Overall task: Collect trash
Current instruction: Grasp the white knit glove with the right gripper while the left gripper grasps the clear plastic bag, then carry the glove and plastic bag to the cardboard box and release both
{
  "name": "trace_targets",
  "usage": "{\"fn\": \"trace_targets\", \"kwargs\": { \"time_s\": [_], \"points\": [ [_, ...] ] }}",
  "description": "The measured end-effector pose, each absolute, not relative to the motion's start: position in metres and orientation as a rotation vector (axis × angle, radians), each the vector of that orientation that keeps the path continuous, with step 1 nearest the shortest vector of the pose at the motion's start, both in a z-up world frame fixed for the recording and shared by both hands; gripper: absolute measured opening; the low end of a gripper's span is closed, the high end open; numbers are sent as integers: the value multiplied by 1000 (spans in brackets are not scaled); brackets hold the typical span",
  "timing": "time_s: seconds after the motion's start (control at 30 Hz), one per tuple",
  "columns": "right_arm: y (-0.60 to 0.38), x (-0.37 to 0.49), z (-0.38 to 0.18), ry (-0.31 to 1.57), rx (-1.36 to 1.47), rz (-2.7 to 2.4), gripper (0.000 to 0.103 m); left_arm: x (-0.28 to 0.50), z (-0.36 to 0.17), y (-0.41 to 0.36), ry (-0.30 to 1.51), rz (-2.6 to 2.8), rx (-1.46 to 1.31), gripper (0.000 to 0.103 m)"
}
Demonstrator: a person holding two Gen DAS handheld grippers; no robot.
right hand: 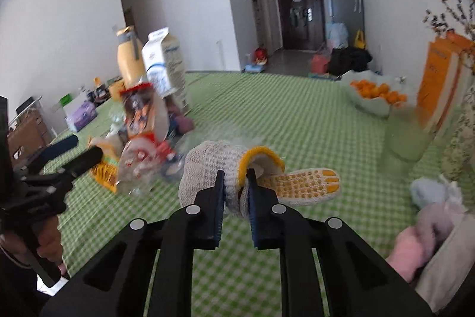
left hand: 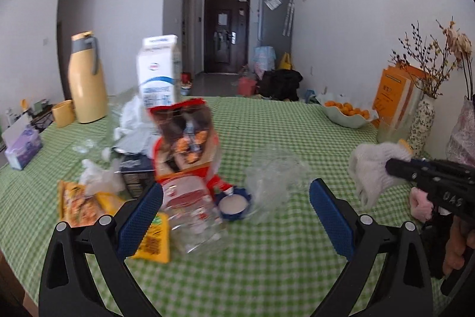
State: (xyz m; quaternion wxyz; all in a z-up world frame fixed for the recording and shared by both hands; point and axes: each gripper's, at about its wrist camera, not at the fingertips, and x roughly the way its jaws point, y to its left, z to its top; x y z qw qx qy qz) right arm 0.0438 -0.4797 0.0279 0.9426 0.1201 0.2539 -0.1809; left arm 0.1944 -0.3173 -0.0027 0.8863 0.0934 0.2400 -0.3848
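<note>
A pile of trash lies on the green checked tablecloth (left hand: 267,257): a red snack bag (left hand: 184,138), a crushed clear bottle (left hand: 193,216), a blue-rimmed lid (left hand: 234,202), crumpled clear plastic (left hand: 273,177), yellow wrappers (left hand: 80,204) and a milk carton (left hand: 158,70). My left gripper (left hand: 237,198) is open, its blue pads on either side of the bottle and lid, short of them. My right gripper (right hand: 236,177) is shut on a white knit glove (right hand: 207,165) with a yellow cuff, held above the cloth. From the left wrist, the glove (left hand: 368,165) hangs from the right gripper (left hand: 390,166) at right.
A yellow jug (left hand: 86,79) and tissue box (left hand: 22,144) stand at the left. A bowl of oranges (left hand: 347,112), an orange box (left hand: 394,91) and vases of dried flowers (left hand: 421,124) line the right edge. Pink and pale cloths (right hand: 427,228) lie at the near right.
</note>
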Motion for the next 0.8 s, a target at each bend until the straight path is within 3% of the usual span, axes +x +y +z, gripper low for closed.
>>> {"fn": "trace_targets", "kwargs": {
  "time_s": [0.2,0.23,0.27,0.3,0.33,0.37,0.43,0.8],
  "points": [
    [-508,31,34,482,272,-398,15,223,-37,-432,573,-716,434,95],
    [-509,30,32,482,275,-399,15,228,-46,-446,604,-707,474,91],
    [-511,30,32,483,281,-399,15,229,-52,-454,631,-716,489,70],
    [-513,31,31,482,287,-400,15,229,-56,-458,656,-720,493,60],
    [-514,33,31,481,293,-403,15,231,-62,-460,691,-726,493,36],
    [-516,32,30,479,297,-407,15,232,-65,-461,718,-740,475,20],
    [-514,33,31,475,298,-413,15,230,-62,-456,726,-775,419,13],
    [-482,51,55,445,230,-368,15,220,65,-314,534,-892,67,11]
  ]
}}
